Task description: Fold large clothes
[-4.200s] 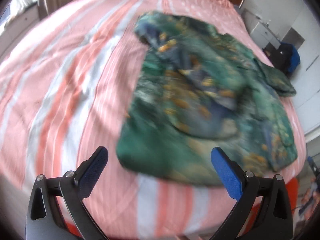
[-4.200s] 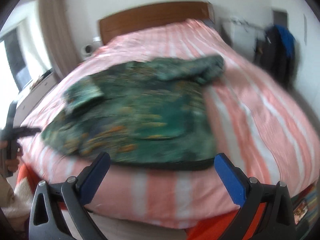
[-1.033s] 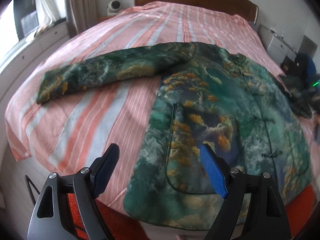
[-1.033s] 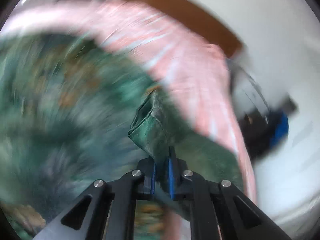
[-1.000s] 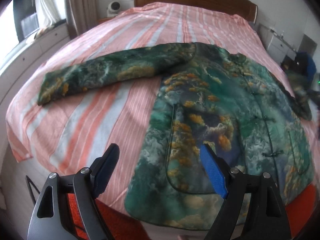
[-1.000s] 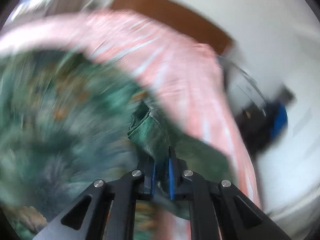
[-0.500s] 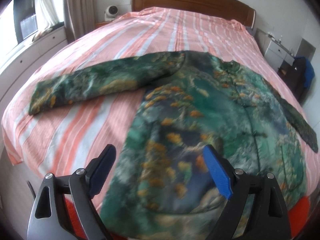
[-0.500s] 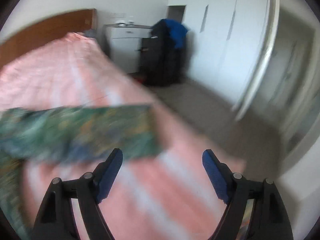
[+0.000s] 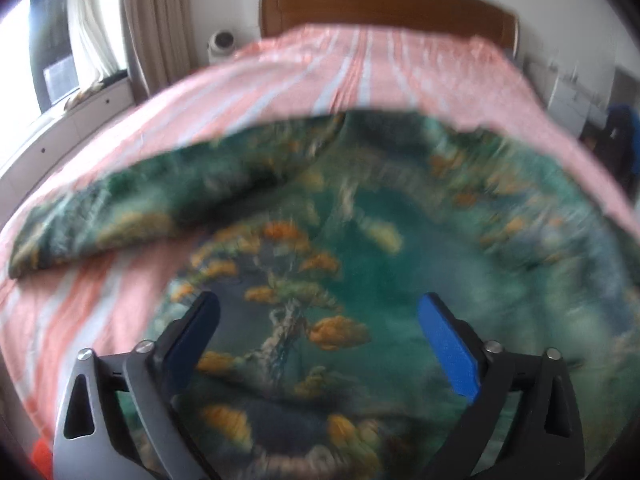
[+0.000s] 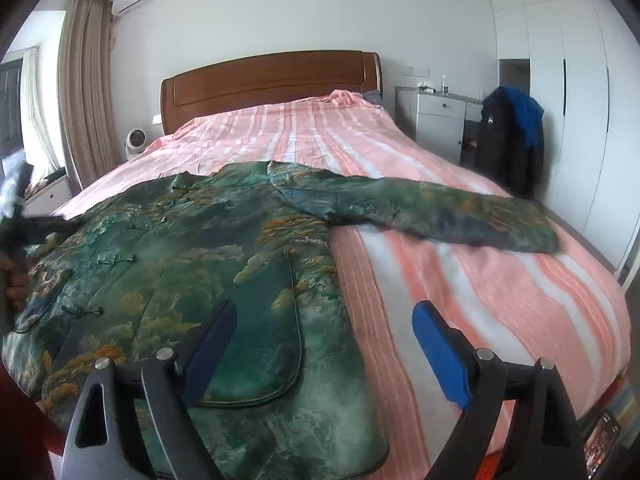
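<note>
Jaws on both of my grippers stand wide apart with nothing between them. From the left wrist view I see the left gripper [image 9: 318, 322] held low and pointed along the bed [image 9: 360, 68] toward the headboard [image 9: 384, 4], hovering over the lower front of the jacket [image 9: 360, 240]; that view is blurred, so I cannot tell whether its fingers touch the cloth. From the right wrist view the right gripper [image 10: 322, 330] sits near the foot of the bed, level and aimed at the headboard, its left finger over the jacket's hem and its right finger over bare striped sheet, just beside the jacket's edge. I count one jacket, green with orange patches, lying flat and face up on the bed with its body toward the foot. It has two sleeves: one sleeve [image 10: 432, 210] stretches out sideways across the sheet toward the wardrobe [image 10: 560, 80] side, and the other sleeve [image 9: 120, 216] lies out toward the window [image 9: 44, 48] side. I count one curved patch pocket [image 10: 256, 328] in the right view, and a row of knot buttons down the front. At the left rim of the right view I see my left hand [image 10: 16, 280] gripping its handle. Around the room there is one curtain [image 10: 84, 92], one small white fan [image 10: 136, 142], one grey cabinet [image 10: 436, 124] and one dark coat [image 10: 508, 140] with blue on it, hanging beside the cabinet.
</note>
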The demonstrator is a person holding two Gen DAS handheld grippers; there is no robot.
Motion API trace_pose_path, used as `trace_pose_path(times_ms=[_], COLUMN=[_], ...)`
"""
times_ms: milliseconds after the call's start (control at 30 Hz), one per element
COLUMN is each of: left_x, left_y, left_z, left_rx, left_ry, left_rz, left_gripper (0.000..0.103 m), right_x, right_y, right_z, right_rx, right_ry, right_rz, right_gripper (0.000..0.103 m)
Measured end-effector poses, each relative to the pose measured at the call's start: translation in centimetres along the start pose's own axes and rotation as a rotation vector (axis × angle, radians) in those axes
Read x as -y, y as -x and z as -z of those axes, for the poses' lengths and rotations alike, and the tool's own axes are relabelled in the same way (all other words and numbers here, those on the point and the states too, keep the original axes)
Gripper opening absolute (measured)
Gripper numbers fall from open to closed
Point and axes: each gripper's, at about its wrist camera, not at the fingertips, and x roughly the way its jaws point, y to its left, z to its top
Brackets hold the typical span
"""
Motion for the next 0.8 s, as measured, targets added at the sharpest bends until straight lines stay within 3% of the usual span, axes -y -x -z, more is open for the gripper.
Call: trace_pose_path(times_ms=[67,267,367,500,800], left_x=[0.0,0.6,0.3,-0.7,-0.7], left_y=[-2.4,-1.3,-1.2,-1.3,-1.1], left_z=[0.8,1.6,1.7,1.8,2.0], left_rx=[-0.074,-0.015,-0.02,-0.029,-0.028], left_ry=[-0.013,-0.052,-0.047,-0.016,-0.021], left_rz=[0.01,-0.062,-0.055,-0.014,-0.02], left_gripper=[0.103,0.103,0.103,0.103,0.103], right_x=[0.7,4.0,4.3,3.3,0.1], right_y=[-0.8,-2.8,-2.9,-2.9,-4.0], right_z=[0.6,1.1,1.1,1.1,1.5], right_rx=[-0.01,-0.044,-0.053,-0.055,-0.083], right_ry=[-0.019,-0.126,-0.138,-0.09,0.05], right_rz=[0.0,0.01,0.016,0.018,-0.014], right_gripper=[0.089,0.089,0.089,0.089,0.089])
